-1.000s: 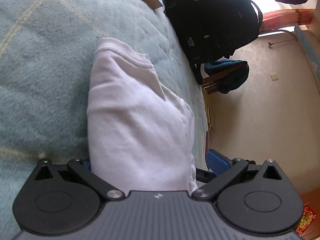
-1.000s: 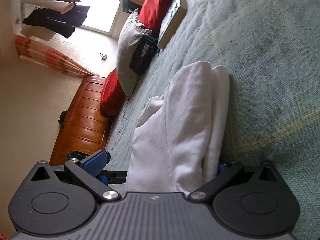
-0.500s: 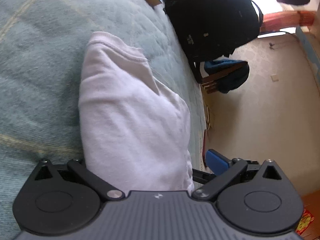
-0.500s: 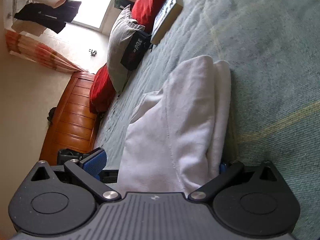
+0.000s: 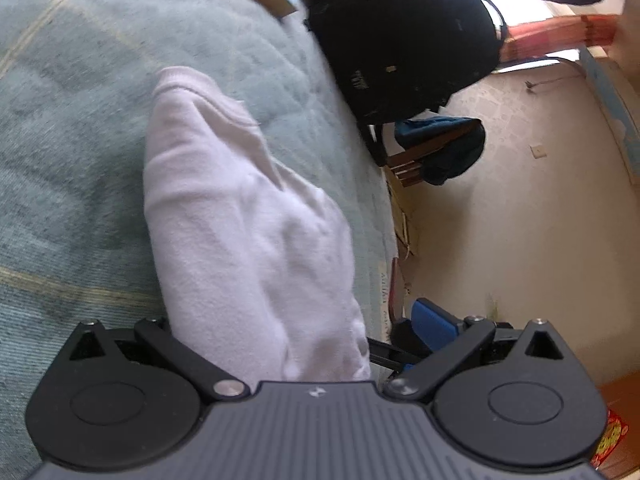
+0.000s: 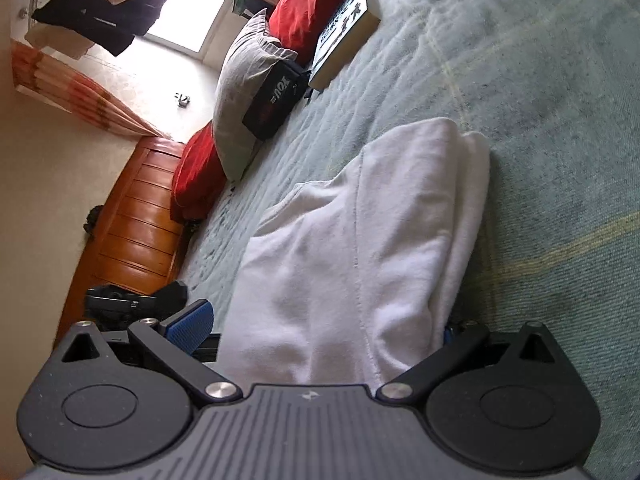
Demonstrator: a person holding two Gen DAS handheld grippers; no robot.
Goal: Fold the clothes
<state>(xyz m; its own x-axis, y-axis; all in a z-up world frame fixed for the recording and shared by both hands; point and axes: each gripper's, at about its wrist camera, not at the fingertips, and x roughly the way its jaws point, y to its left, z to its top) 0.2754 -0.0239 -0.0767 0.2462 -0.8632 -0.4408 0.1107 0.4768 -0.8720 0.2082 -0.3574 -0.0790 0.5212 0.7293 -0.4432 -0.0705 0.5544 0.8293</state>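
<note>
Lying on the bed [image 5: 60, 128] near its edge, the folded white garment [image 5: 248, 240] runs between the jaws of both grippers. Left gripper [image 5: 288, 344] and right gripper [image 6: 328, 340] each stand spread wide around the bundle; clamping not evident. Risk: loose layers slip and unfold, or drag floorward.

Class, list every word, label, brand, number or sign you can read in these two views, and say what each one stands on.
"XOU" or similar, white letters seen sideways, partly legible: black pouch against the grey pillow.
Large black characters: box on the bed, too blurred to read.
Small white mark: black backpack, too small to read.
Red and yellow sign at the frame corner: unreadable.
</note>
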